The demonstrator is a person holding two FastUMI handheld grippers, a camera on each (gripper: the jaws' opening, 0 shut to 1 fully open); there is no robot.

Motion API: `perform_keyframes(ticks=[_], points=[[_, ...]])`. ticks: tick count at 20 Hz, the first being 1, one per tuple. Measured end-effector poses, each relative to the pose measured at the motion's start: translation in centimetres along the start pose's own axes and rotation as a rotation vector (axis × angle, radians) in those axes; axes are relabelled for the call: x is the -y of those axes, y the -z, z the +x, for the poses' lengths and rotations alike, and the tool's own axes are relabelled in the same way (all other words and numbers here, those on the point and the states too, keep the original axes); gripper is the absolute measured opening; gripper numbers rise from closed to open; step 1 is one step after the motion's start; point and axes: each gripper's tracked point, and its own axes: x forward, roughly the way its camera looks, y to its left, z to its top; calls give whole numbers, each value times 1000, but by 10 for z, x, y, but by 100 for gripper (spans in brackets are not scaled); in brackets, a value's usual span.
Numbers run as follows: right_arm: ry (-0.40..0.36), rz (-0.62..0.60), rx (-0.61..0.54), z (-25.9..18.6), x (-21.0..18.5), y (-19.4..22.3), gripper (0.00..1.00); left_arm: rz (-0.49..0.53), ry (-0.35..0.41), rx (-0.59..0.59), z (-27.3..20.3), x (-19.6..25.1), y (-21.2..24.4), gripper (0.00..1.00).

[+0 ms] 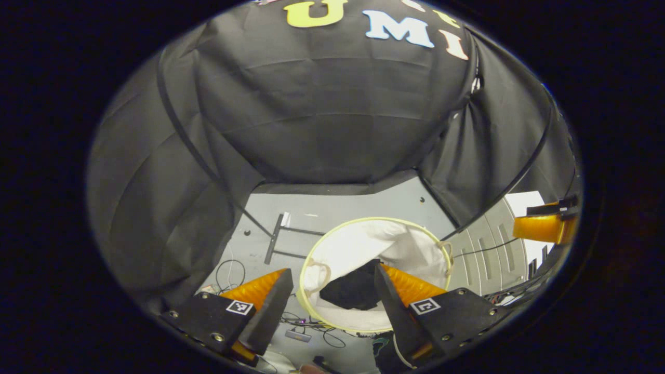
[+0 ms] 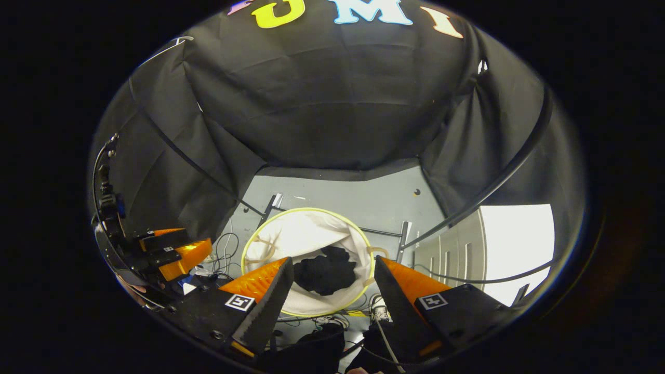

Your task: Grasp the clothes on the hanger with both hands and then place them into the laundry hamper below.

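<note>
Both the left gripper (image 1: pixel 332 291) and right gripper (image 2: pixel 332 280) hover with jaws spread and empty; the dark clothes (image 2: pixel 324 275) lie inside the laundry hamper (image 2: pixel 270 228) below. Lowering carelessly could snag its rim and tip it.

Looking down past my right gripper (image 2: pixel 330 283), jaws spread wide with nothing between them. Straight below sits the laundry hamper (image 2: pixel 270 231), round, white inside, a pale yellow-green rim. Dark clothes (image 2: pixel 324 272) lie crumpled in its bottom, toward the near side. The grey floor (image 2: pixel 358 200) spreads beyond it, with a thin black stand's base (image 2: pixel 384 232) crossing behind the rim. Cables (image 2: pixel 226 249) trail on the floor left of the hamper. Far left, my other claw, the left gripper (image 2: pixel 171 254), hangs off to the side, well apart from the hamper; can't tell how its jaws stand.
</note>
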Motion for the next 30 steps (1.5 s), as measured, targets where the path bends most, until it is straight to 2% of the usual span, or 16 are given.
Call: perform_keyframes(ticks=[4,9,12,15,16,17,18,19,22,25,27,30], points=[[2,12,44,-20,35,-7,99,-21,-92,89,-67,-2,-8,93],[-14,-18,189,-63,89,-40,99,-10,-168,279,-170,47,-64,93],[-53,-11,311,-103,115,-65,98,-85,-173,428,-221,103,-118,93],[-75,-24,457,-149,137,-91,98,-144,-192,582,-268,141,-165,92],[-83,-40,509,-163,139,-100,98,-150,-199,625,-285,152,-182,92],[-90,-59,556,-175,142,-107,93,-152,-207,664,-302,159,-197,92],[-92,-76,602,-188,145,-116,98,-158,-210,698,-318,166,-211,92],[-84,-81,639,-201,149,-123,93,-163,-204,737,-333,178,-226,92],[-70,-55,774,-244,155,-154,93,-157,-163,880,-385,199,-270,92],[-35,-3,916,-281,157,-189,93,-150,-131,992,-431,194,-293,91],[-10,31,974,-300,156,-204,92,-166,-121,1057,-458,176,-308,91],[-10,109,1041,-330,153,-217,92,-171,-161,1136,-487,138,-318,91]])
